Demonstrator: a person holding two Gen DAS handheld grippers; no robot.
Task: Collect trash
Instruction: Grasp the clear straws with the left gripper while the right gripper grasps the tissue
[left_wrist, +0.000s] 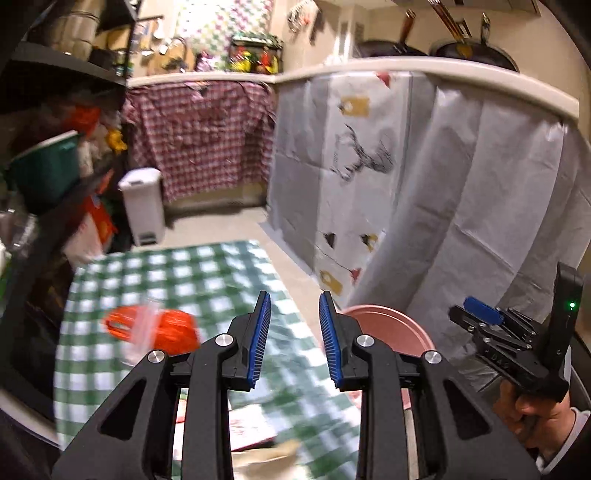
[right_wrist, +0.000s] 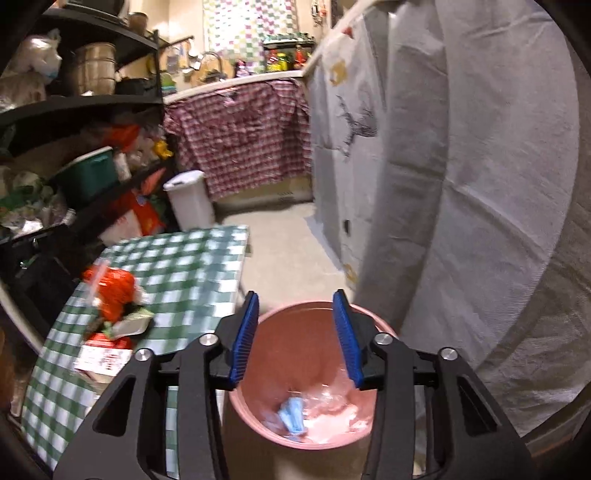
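My right gripper (right_wrist: 295, 332) is open and empty above a pink bin (right_wrist: 314, 373). Inside the bin lie a blue wrapper (right_wrist: 293, 421) and clear plastic. My left gripper (left_wrist: 294, 332) is open and empty over the green checked table (left_wrist: 192, 273). An orange crumpled wrapper with clear plastic (left_wrist: 162, 328) lies on the table left of the left gripper; it also shows in the right wrist view (right_wrist: 114, 291). A red-and-white packet (right_wrist: 105, 356) and a tan paper scrap (left_wrist: 269, 458) lie near the table's front. The pink bin's rim (left_wrist: 388, 321) stands right of the table.
Dark shelves (right_wrist: 74, 110) crowded with goods line the left. A white pedal bin (left_wrist: 142, 205) stands beyond the table. A grey cloth-draped counter (left_wrist: 424, 184) runs along the right. The right gripper's body (left_wrist: 517, 343) and hand show at the left wrist view's right edge.
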